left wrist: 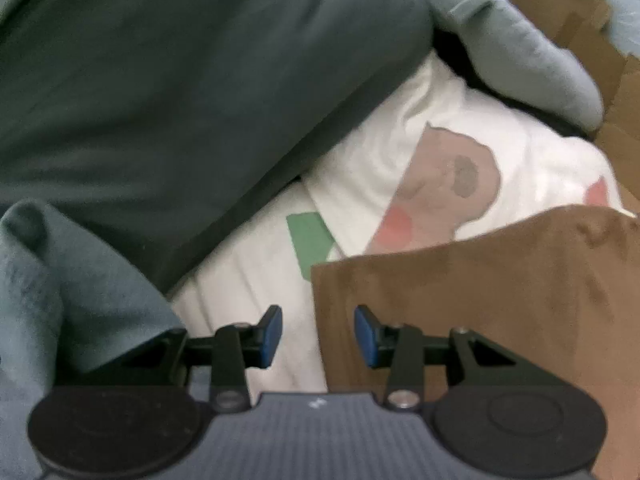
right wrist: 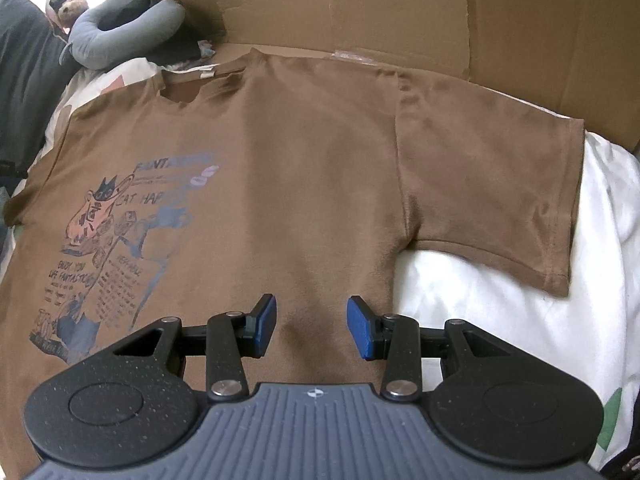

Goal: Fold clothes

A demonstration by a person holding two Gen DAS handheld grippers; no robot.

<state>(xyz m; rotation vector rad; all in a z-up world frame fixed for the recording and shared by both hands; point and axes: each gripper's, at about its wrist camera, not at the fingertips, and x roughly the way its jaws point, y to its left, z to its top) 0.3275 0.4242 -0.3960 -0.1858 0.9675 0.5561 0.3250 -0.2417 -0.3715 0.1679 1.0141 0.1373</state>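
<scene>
A brown T-shirt (right wrist: 312, 184) lies flat, front up, on white bedding, with a cat print (right wrist: 108, 232) on its left half. Its right sleeve (right wrist: 492, 200) is spread out to the right. My right gripper (right wrist: 312, 326) hovers open over the shirt's lower body near the side seam, with nothing between its blue pads. In the left wrist view a straight edge and corner of the same brown shirt (left wrist: 480, 300) fill the lower right. My left gripper (left wrist: 318, 336) stands open over that edge where it meets the sheet, and its pads touch no cloth.
White printed bedding (left wrist: 256, 280) lies under the shirt. A dark green pillow (left wrist: 160, 100) and teal cloth (left wrist: 60, 300) sit to the left. A grey neck pillow (right wrist: 120, 28) and a plush toy (right wrist: 64, 4) lie at the far left. Flattened cardboard (right wrist: 400, 12) stands behind.
</scene>
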